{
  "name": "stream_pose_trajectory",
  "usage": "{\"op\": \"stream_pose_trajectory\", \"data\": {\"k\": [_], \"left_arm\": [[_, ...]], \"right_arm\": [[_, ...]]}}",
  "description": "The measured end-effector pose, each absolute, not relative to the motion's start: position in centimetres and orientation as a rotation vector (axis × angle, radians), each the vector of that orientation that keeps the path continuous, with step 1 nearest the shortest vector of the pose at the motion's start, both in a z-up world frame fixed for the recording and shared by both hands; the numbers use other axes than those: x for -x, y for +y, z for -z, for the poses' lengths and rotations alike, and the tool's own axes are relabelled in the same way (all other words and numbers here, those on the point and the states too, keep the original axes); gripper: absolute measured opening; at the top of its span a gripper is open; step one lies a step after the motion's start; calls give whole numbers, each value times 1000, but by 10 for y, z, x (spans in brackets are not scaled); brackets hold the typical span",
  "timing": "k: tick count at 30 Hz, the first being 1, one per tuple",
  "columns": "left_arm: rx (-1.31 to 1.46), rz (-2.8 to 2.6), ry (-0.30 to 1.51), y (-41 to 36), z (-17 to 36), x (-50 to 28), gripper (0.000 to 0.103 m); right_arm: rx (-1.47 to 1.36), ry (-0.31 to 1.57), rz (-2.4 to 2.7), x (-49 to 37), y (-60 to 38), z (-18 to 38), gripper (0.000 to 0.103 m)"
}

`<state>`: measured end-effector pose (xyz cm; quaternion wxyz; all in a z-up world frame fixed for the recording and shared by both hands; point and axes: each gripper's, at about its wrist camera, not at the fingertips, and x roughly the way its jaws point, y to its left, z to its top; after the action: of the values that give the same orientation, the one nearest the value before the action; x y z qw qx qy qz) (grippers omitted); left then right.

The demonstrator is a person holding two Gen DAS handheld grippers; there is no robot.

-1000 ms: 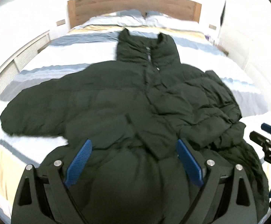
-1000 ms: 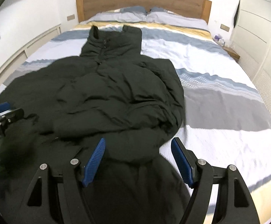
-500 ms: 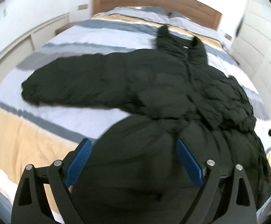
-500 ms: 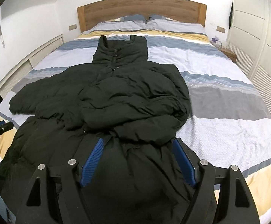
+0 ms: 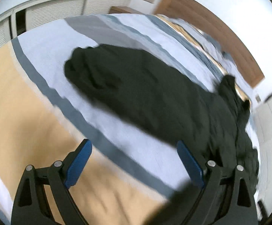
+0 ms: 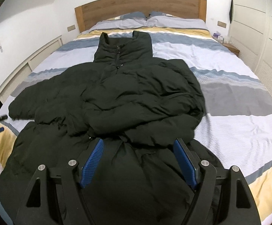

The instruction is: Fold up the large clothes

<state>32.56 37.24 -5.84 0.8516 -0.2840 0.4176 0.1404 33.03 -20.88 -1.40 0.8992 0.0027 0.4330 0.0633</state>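
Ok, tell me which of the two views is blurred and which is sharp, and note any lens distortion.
Left wrist view: motion-smeared, the dark jacket and striped bedspread have soft edges, while the left gripper stays fairly crisp. Right wrist view: sharp, the jacket's creases and the wooden headboard are clear. Both show fisheye bending and dark corners.

- No text, label, brand, number or sign can be read in either wrist view.
- The dark jacket (image 6: 128, 93) shows no legible tag or logo.
- The striped bedding (image 6: 229, 86) carries pattern only, no lettering.
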Motion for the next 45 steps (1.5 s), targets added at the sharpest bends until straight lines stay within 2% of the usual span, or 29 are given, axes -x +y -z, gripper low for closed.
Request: {"op": "stream_pose_trajectory", "data": {"k": [9,16,18,22,25,27,29,33,45], "left_arm": [[900,-305,824,448,106,-358,91],[1109,-275,749,470,125,-367,89],[1158,-265,730,472,128,-367,74],[1238,-258,723,476,136,-365,57],[1215,-251,727,470,134,-365,36],[1190,-243,720,466,130,-368,19],[1167,-235,697,462,122,-369,12],[1098,-237,682,453,104,-372,8],[914,-201,657,412,33,-379,8]], "right_arm": [[-26,913,-130,-344,-206,29,76],[-28,920,-101,-349,-212,34,76],[-24,919,-100,-349,-212,35,76],[-7,917,-102,-348,-212,35,76],[-7,910,-100,-346,-215,33,76],[-15,907,-100,-345,-218,33,76],[-20,905,-97,-344,-220,32,76],[-24,903,-94,-339,-224,33,76],[-51,866,-77,-323,-250,20,76]]}}
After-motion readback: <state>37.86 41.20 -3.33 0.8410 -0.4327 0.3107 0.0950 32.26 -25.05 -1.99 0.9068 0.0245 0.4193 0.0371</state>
